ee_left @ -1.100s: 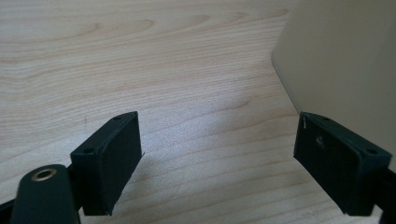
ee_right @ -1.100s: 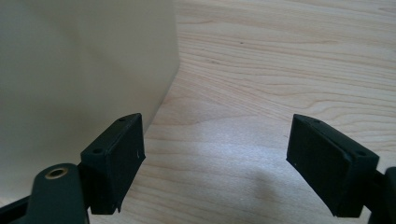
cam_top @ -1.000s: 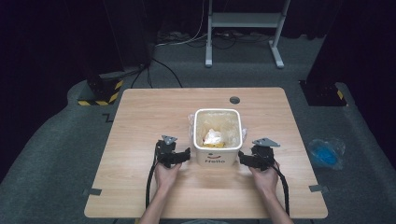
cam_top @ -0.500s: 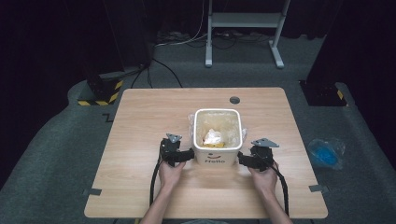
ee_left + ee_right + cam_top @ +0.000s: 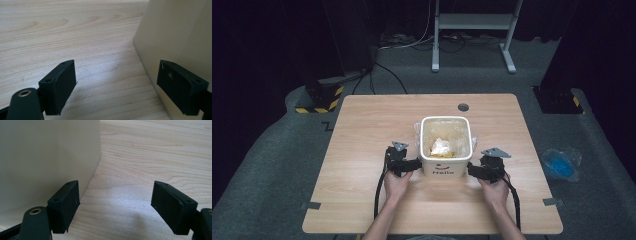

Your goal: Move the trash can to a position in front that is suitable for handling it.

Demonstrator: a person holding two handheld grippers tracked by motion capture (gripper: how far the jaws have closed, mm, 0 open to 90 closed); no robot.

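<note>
A white square bin [image 5: 446,170] with a clear liner stands on the wooden table [image 5: 362,130]; crumpled paper and yellow scraps [image 5: 441,147] lie inside it. My left gripper [image 5: 416,164] is open against the bin's left wall, low near the front. In the left gripper view the bin wall [image 5: 180,35] rises at the right, with one jaw in front of it and the left gripper [image 5: 125,85] empty. My right gripper [image 5: 471,169] is open at the bin's right wall. In the right gripper view the bin wall [image 5: 47,157] stands at the left, and the right gripper [image 5: 116,205] holds nothing.
A round cable hole [image 5: 463,107] is in the table behind the bin. A blue-filled plastic bag [image 5: 561,163] lies on the floor to the right. A metal stand [image 5: 472,30] and cables are beyond the table's far edge.
Both grippers have moved inward toward the bin's sides; the left one has closed the gap more. The bin has not moved.
</note>
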